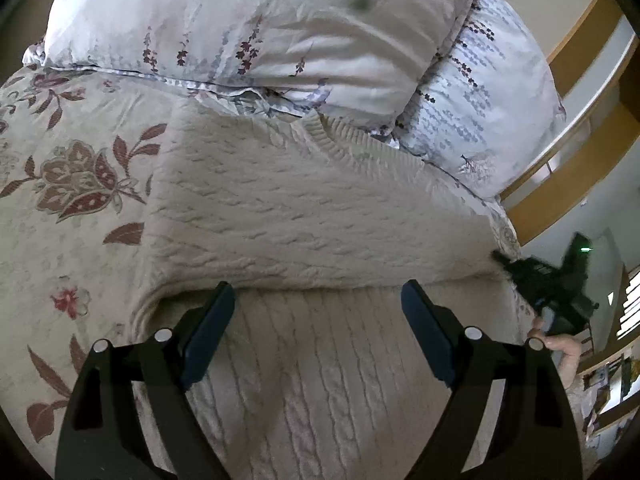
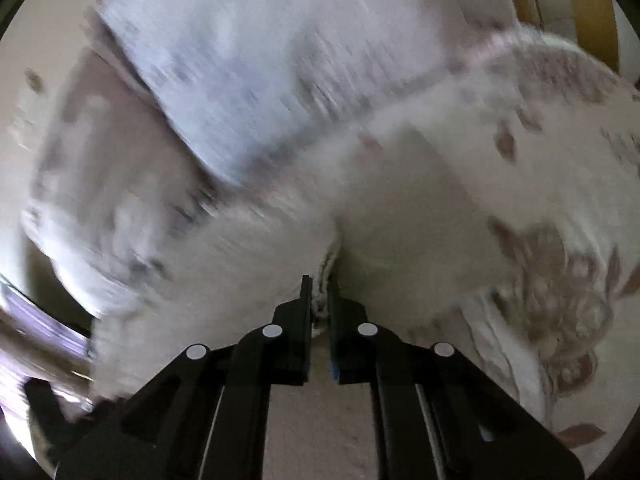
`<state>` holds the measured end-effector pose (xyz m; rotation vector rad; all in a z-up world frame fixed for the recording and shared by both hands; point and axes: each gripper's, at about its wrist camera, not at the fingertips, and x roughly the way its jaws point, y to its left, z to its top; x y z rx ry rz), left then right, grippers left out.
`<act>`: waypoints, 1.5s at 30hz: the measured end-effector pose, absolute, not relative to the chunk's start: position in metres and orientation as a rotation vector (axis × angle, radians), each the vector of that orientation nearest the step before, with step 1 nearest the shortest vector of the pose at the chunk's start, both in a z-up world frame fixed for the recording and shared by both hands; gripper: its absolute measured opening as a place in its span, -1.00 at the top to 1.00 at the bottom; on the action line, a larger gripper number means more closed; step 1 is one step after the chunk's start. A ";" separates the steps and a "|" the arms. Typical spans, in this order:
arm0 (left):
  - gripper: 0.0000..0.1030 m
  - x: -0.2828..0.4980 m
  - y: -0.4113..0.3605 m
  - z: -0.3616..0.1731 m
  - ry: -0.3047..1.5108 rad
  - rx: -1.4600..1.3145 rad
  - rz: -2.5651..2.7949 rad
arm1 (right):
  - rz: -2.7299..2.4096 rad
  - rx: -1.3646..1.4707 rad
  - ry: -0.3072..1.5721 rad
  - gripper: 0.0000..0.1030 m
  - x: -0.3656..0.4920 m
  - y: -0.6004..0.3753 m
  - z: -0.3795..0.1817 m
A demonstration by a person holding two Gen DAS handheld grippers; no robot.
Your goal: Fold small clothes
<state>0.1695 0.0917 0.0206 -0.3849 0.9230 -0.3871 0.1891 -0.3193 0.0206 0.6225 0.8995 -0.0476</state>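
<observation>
No legible writing; right hand-held gripper [image 2: 319,292] pinches cream sweater [image 1: 304,208].

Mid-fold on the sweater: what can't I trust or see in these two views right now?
- Right wrist view: motion blur smears the pillows and bedspread.
- Left wrist view: the sweater near edge is cut off below the left gripper.
- Left wrist view: right gripper fingers blurred, tiny.
</observation>
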 end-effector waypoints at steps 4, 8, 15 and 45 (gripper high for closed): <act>-0.65 0.152 0.101 0.026 0.902 -0.383 -0.399 | -0.014 0.652 0.895 0.15 0.176 -0.327 0.030; -0.65 0.124 0.121 0.033 0.849 -0.360 -0.383 | 0.028 0.606 0.822 -0.22 0.143 -0.339 0.052; -0.62 0.085 0.151 0.016 0.877 -0.422 -0.362 | 0.068 0.625 0.876 -0.19 0.082 -0.382 0.045; 0.32 -0.033 0.135 -0.031 0.936 -0.628 -0.633 | 0.489 0.718 1.048 0.75 -0.043 -0.343 0.006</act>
